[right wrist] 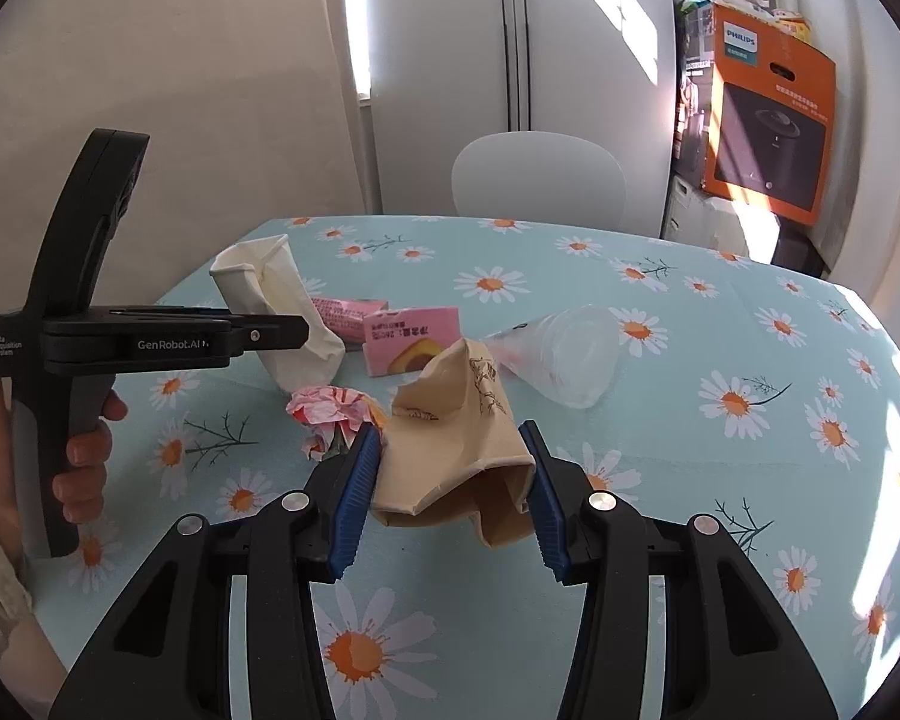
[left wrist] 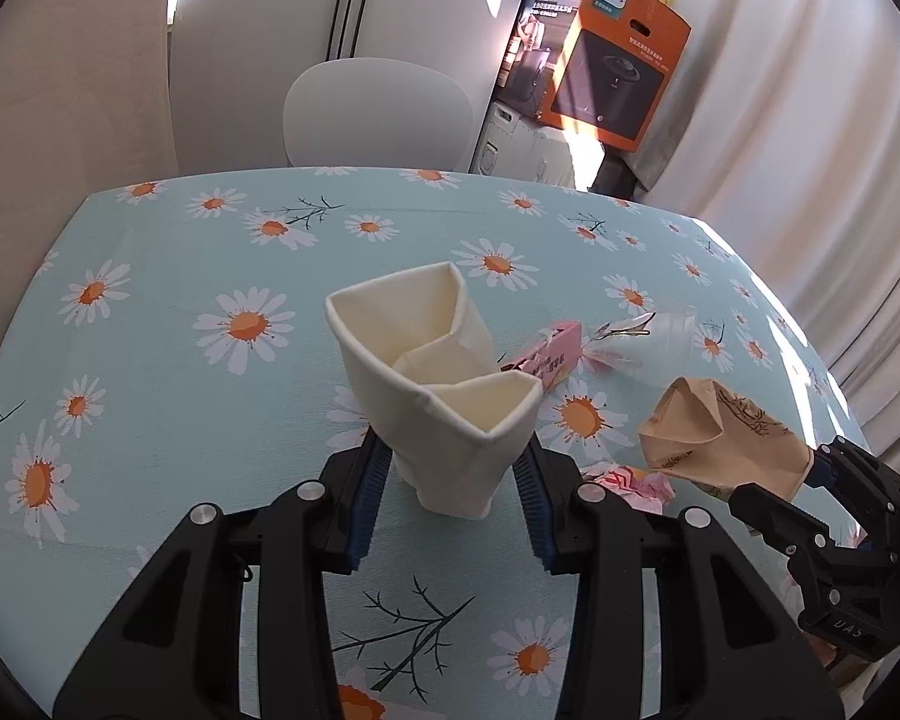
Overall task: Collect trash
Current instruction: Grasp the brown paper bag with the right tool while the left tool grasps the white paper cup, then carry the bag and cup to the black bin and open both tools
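A: Your left gripper (left wrist: 450, 468) is clamped on the base of the crushed white cup (left wrist: 432, 372); its blue pads (left wrist: 371, 498) press both sides, and the cup's mouth stands open above the table (left wrist: 150, 480). What do you risk here?

B: You hold only a thin, creased wall near the bottom. Judged from that, squeezing harder may fold it flat, and tilting may let it slide out.

A: And your right gripper (right wrist: 450, 480)?

B: Its pads (right wrist: 354, 492) pinch the crumpled brown cup (right wrist: 450, 450) across its lower end, above the cloth. The paper is soft and buckled, so it may twist free if you swing it.

A: What lies beyond?

B: Just beside the brown cup sits a pink paper wad (right wrist: 333, 414); farther out lie two pink cartons (right wrist: 411, 342) and a clear plastic cup (right wrist: 561, 354) on its side. Both grippers are full, so these must wait. Sweeping low, you could knock the wad or roll the clear cup toward the table edge.
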